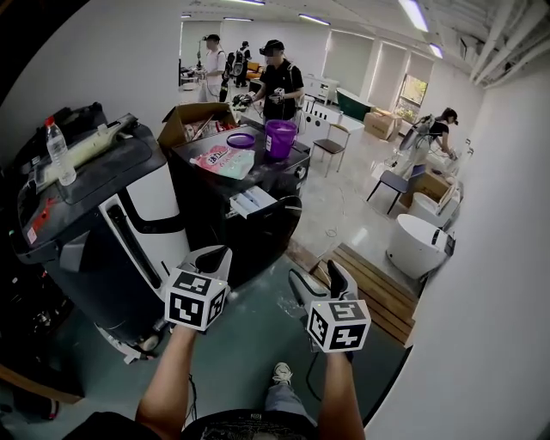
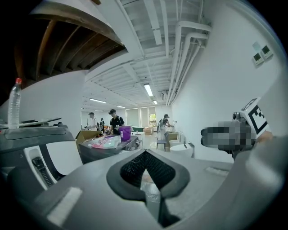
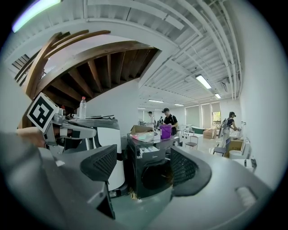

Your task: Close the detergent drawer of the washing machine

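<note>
Just 1 washing machine (image 1: 258,236) w/ 1 detergent drawer (image 1: 253,202) out; left gripper (image 1: 213,257) jaws together, right gripper (image 1: 320,279) spread

place: open-plan test lab or workshop | evidence: washing machine (image 1: 258,236) on bare floor, loose bathtub (image 1: 415,245), cardboard box (image 1: 182,120), strip lights (image 1: 414,13), exposed ceiling pipes (image 2: 180,49), people (image 1: 277,82) at workstations

Head view is looking steeply down on the washing machine (image 1: 258,236) from well back. Right gripper view is facing its front, low. Left gripper view is aiming just past it. All three are sharing it.
</note>
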`<action>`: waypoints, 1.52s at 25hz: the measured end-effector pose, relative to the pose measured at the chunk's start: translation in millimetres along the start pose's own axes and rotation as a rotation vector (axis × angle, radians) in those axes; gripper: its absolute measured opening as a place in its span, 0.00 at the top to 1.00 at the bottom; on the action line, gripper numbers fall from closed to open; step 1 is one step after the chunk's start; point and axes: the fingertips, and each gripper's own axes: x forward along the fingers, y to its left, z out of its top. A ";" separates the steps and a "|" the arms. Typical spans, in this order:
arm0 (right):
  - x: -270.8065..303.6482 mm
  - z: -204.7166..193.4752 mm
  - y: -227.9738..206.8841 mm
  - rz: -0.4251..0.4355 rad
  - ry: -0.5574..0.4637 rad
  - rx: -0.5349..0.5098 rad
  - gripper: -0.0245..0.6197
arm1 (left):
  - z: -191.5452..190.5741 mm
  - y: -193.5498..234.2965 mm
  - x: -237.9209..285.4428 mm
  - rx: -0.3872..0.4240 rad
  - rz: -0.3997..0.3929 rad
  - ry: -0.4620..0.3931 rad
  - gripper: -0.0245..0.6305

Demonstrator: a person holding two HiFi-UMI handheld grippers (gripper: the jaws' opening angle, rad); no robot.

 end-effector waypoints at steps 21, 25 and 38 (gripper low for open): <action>184.0 26.5 -122.7 0.163 0.042 0.031 0.40 | 43.2 47.6 181.8 -0.002 0.138 0.080 0.96; 213.6 28.0 -131.3 0.204 0.046 0.032 0.40 | 44.6 61.0 200.6 -0.003 0.180 0.094 0.96; 275.8 30.5 -150.1 0.313 0.056 0.015 0.40 | 48.5 85.7 241.7 -0.023 0.284 0.107 0.96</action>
